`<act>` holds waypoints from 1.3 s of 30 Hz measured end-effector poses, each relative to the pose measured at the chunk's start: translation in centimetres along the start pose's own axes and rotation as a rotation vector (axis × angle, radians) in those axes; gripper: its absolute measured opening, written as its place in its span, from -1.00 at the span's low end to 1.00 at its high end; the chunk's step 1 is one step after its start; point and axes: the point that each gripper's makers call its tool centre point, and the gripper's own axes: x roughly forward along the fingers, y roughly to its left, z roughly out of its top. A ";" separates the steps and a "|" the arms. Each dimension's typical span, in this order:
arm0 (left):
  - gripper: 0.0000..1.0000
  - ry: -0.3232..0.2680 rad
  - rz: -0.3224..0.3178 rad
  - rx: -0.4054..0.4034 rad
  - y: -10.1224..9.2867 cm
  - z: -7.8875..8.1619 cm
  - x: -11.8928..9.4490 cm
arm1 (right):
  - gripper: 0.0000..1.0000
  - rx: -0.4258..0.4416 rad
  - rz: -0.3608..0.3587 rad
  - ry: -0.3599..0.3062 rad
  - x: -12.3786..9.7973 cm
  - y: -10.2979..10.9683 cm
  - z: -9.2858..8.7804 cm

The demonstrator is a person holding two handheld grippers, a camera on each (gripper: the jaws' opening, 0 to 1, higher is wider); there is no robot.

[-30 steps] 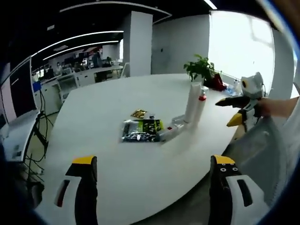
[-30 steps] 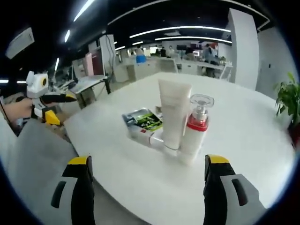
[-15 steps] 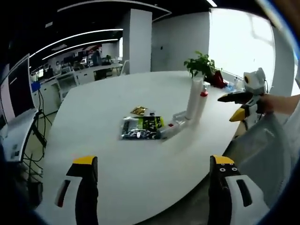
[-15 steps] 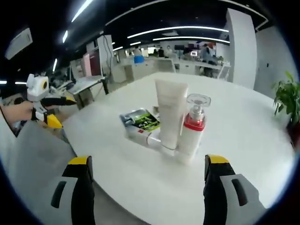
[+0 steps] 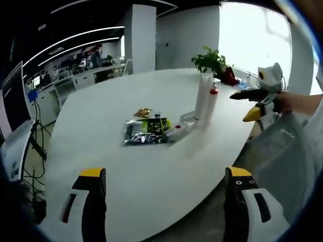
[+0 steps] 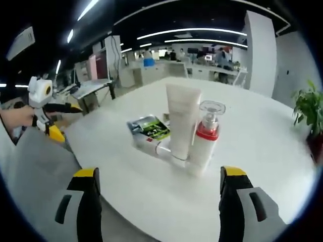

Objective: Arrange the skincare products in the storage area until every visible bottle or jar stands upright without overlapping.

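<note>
A tall white tube (image 6: 182,121) stands upright on the white table (image 6: 262,151), touching a clear-capped pump bottle with a red collar (image 6: 207,138). A small white box with a red mark (image 6: 154,146) lies at their foot, beside a green and black sachet pack (image 6: 150,128). In the left gripper view the tube (image 5: 203,97), pump bottle (image 5: 212,102), lying box (image 5: 179,132) and sachet pack (image 5: 145,132) sit mid-table. My left gripper (image 5: 164,173) is open and far short of them. My right gripper (image 6: 159,172) is open, with nothing between its jaws.
A small gold packet (image 5: 143,112) lies behind the sachet pack. A potted plant (image 5: 208,60) stands at the far table edge. The right gripper (image 5: 243,106) hangs off the table's right edge; the left gripper (image 6: 65,121) is beyond its left edge. Desks and a pillar (image 5: 143,38) stand behind.
Both views have shifted slightly with the hands. The products have not moved, and both grippers stay open and empty.
</note>
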 end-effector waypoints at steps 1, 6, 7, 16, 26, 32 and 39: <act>0.87 0.004 -0.003 0.001 0.0 0.0 0.1 | 0.96 0.001 -0.001 -0.001 0.0 0.0 0.0; 0.84 0.019 -0.033 0.043 -0.4 0.8 1.1 | 0.95 0.010 -0.006 -0.001 -0.1 -0.2 -0.1; 0.84 0.024 -0.038 0.067 -0.4 1.0 1.4 | 0.95 0.013 -0.006 -0.005 -0.1 -0.2 0.0; 0.83 0.042 -0.075 0.135 -0.8 2.8 2.5 | 0.95 0.009 -0.005 0.000 -0.1 -0.2 -0.1; 0.82 0.087 -0.111 0.173 -1.4 2.3 3.3 | 0.94 0.019 -0.005 -0.004 -0.2 -0.3 -0.1; 0.82 0.103 -0.128 0.205 -1.5 2.8 3.9 | 0.94 0.027 -0.004 -0.003 -0.1 -0.3 -0.2; 0.82 0.135 -0.158 0.277 -1.4 3.1 4.8 | 0.92 0.032 0.000 0.001 -0.1 -0.2 -0.3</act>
